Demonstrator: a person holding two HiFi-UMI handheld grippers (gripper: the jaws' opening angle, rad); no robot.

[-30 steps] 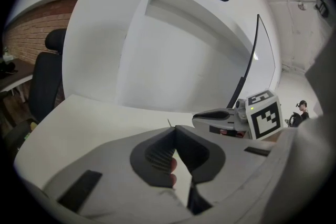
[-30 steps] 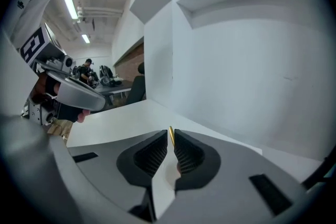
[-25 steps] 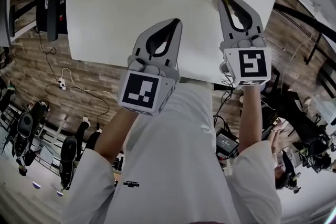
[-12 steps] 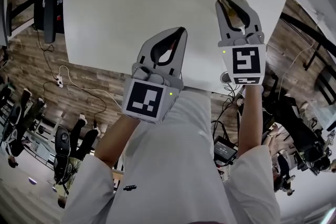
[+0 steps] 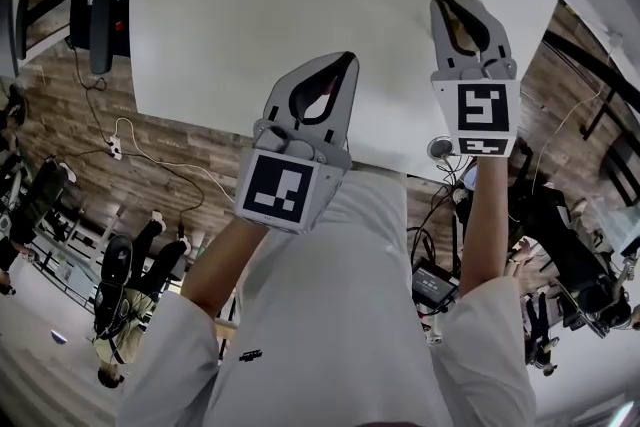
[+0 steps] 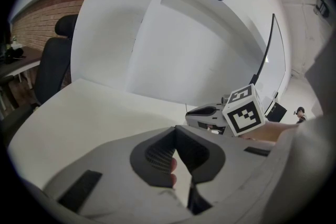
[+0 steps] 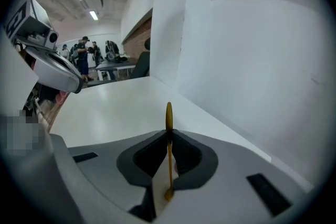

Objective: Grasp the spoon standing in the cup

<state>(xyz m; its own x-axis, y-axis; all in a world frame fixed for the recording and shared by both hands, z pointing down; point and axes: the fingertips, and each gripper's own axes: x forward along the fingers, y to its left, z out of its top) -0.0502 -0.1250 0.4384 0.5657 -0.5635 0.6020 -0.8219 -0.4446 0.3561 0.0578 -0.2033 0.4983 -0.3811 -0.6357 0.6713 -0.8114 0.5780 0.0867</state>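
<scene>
The right gripper (image 7: 169, 132) pinched the golden spoon (image 7: 168, 113) over the table (image 7: 105, 107); the left gripper (image 6: 175, 129) hovered beside it. That left one's jaws were pressed together.

1. A white table (image 5: 250, 15) fills the far middle.
2. A black office chair (image 5: 100, 25) stands just left of it.
3. A white power strip (image 5: 115, 153) with cables lies on the wooden floor (image 5: 200, 165), left.
4. A dark box (image 5: 432, 280) sits on the floor, near right.
</scene>
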